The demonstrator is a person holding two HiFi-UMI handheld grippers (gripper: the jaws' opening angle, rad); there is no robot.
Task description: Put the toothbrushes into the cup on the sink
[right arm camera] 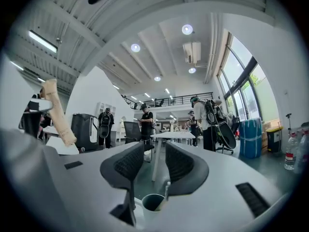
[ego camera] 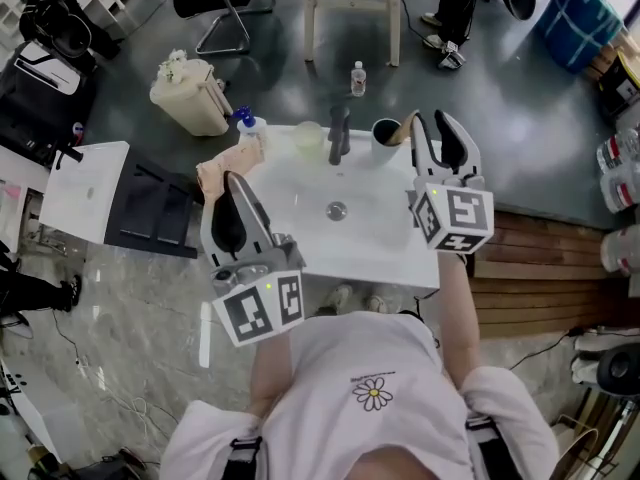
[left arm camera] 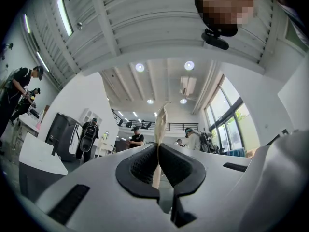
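Observation:
A white cup (ego camera: 384, 134) stands at the back right of the white sink (ego camera: 300, 183), beside the tap (ego camera: 340, 133). A tan toothbrush (ego camera: 405, 128) tilts at the cup's right rim. My right gripper (ego camera: 435, 120) hangs open just right of it, nothing between its jaws. In the right gripper view the cup (right arm camera: 153, 202) lies below the right gripper (right arm camera: 155, 151), and the tan toothbrush (right arm camera: 59, 114) shows at the far left, outside the jaws. My left gripper (ego camera: 234, 180) hovers over the sink's left edge. In its own view the left gripper (left arm camera: 159, 151) is shut on a thin beige toothbrush (left arm camera: 161, 120).
On the sink's back left lie a peach cloth (ego camera: 222, 173), a blue-capped bottle (ego camera: 247, 123) and a pale bowl (ego camera: 307, 138). The drain (ego camera: 336, 209) sits mid-basin. A cream bin (ego camera: 190, 98) and a water bottle (ego camera: 357, 78) stand on the floor behind. A black rack (ego camera: 150, 208) is at the left.

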